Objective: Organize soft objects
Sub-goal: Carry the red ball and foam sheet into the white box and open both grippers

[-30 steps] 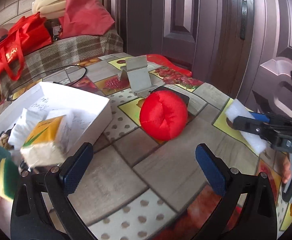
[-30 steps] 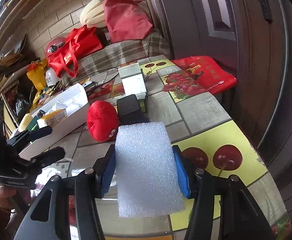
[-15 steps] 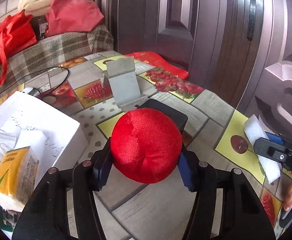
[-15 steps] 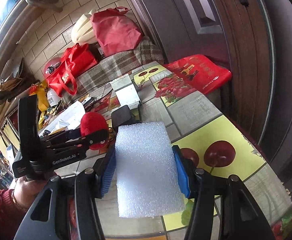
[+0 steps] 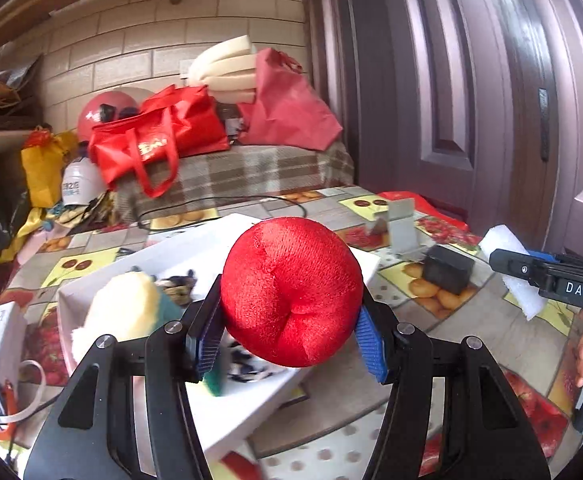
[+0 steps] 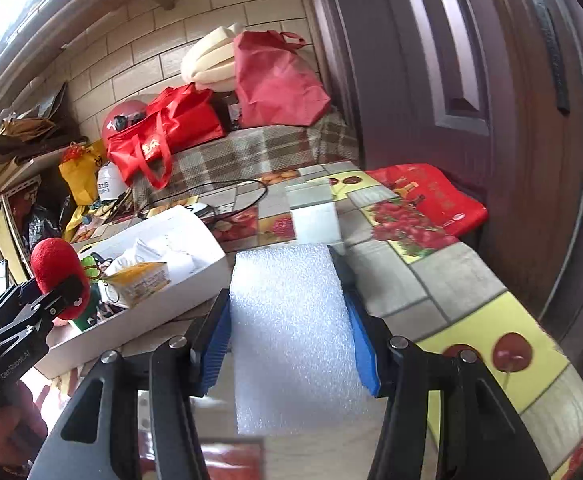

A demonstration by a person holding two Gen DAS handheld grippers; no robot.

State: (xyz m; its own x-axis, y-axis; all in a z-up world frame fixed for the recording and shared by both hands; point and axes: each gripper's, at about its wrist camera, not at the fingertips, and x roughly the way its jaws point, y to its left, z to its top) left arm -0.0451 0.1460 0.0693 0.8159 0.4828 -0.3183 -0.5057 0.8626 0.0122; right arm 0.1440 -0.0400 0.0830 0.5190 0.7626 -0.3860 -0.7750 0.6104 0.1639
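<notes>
Carrying: left gripper [image 5: 291, 330] is clamped on the red plush ball [image 5: 291, 296], held in the air over the near end of the white box [image 5: 251, 396]; right gripper [image 6: 289, 346] pinches the white foam sheet [image 6: 291, 336] above the table [image 6: 451, 264], beside the box; step looks like the drop-off into the box; next call: lower the ball into free space past the tissue pack [image 6: 139, 282], then release; foam follows.
</notes>
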